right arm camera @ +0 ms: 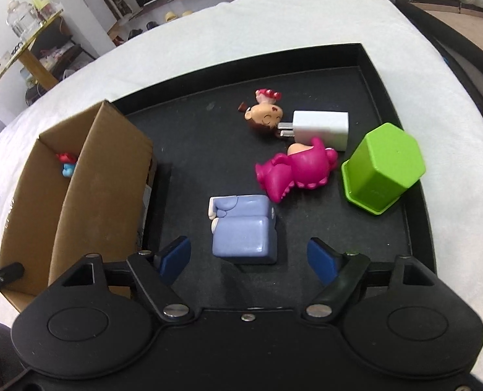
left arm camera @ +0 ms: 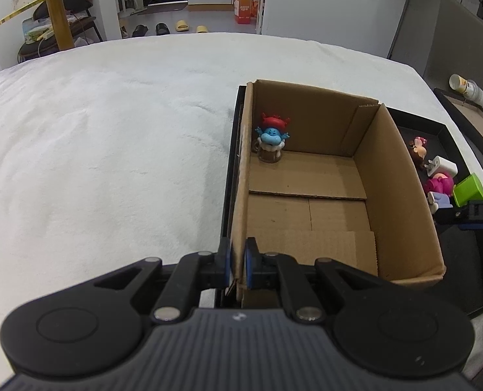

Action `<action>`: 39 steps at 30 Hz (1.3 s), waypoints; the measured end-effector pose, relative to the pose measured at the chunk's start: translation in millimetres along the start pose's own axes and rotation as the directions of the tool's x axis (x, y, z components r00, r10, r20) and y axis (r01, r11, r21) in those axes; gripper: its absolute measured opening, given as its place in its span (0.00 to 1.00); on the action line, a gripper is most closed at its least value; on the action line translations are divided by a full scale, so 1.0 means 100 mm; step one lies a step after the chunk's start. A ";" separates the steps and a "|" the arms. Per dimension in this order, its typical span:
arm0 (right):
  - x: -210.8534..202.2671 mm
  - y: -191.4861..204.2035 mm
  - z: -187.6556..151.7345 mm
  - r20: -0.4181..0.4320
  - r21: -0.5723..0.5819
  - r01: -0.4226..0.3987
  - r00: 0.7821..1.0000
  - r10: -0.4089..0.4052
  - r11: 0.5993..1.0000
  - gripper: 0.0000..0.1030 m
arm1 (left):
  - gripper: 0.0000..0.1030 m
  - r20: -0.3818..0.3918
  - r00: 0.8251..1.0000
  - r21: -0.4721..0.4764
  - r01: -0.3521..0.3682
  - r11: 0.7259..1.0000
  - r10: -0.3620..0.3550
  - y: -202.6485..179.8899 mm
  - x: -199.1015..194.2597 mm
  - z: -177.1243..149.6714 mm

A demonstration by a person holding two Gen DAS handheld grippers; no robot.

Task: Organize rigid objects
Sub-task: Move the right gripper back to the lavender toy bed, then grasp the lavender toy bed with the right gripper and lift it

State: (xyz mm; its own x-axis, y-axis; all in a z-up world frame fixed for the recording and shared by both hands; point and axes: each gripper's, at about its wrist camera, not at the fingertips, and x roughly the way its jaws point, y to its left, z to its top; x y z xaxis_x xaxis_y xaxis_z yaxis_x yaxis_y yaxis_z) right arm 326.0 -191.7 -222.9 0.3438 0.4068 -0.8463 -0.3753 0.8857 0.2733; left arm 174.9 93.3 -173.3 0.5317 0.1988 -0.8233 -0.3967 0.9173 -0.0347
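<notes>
Right wrist view: right gripper [right arm camera: 248, 257] spread wide around the pale blue block figurine [right arm camera: 243, 224] on the black tray [right arm camera: 365, 65]; close squarely. Left gripper [left arm camera: 238, 260] pinches the brown cardboard box [left arm camera: 401, 195] wall.

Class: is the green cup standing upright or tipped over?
Tipped over. The green cup lies on its side on the tray, its closed base facing the camera.

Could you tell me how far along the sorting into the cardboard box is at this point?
Done: one blue figure stands inside the cardboard box. In hand: the left gripper pinches the box wall, and the right gripper is open around the blue sofa toy. Left on the black tray: that toy, the pink dinosaur, the doll, the white charger and the green cup.
</notes>
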 end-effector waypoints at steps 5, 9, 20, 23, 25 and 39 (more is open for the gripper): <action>0.09 0.04 0.02 -0.008 -0.021 0.031 0.999 -0.031 0.999 0.70 | 0.08 0.003 1.000 0.000 0.006 1.000 -0.006 0.02 -0.02 -0.01; 0.19 0.05 0.02 -0.042 -0.030 0.025 0.999 -0.026 0.999 0.43 | 0.08 0.009 1.000 0.001 0.008 1.000 -0.008 0.03 -0.03 0.00; 0.00 0.07 0.00 -0.005 -0.031 0.033 0.999 -0.033 0.999 0.40 | 0.08 0.029 1.000 0.002 0.010 1.000 -0.010 0.04 -0.10 -0.01; -0.10 0.09 -0.01 0.014 -0.031 0.029 0.999 -0.029 0.999 0.40 | 0.08 0.025 0.999 -0.002 0.020 1.000 -0.020 0.05 -0.10 -0.01; -0.16 0.10 -0.01 0.020 -0.027 0.019 1.000 -0.019 0.999 0.40 | 0.08 0.025 0.999 0.000 0.023 1.000 -0.023 0.06 -0.10 -0.01; -0.54 0.38 0.05 0.040 -0.043 -0.029 0.999 0.031 0.999 0.40 | 0.08 0.019 0.999 -0.002 0.044 0.999 -0.044 0.09 -0.07 -0.01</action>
State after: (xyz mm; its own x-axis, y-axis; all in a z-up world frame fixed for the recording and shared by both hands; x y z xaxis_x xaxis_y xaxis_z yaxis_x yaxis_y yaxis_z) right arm 297.3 -178.6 -164.2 0.3666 0.4424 -0.8184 -0.4214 0.8633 0.2779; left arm 166.5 99.6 -168.3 0.5628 0.1651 -0.8099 -0.3747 0.9244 -0.0719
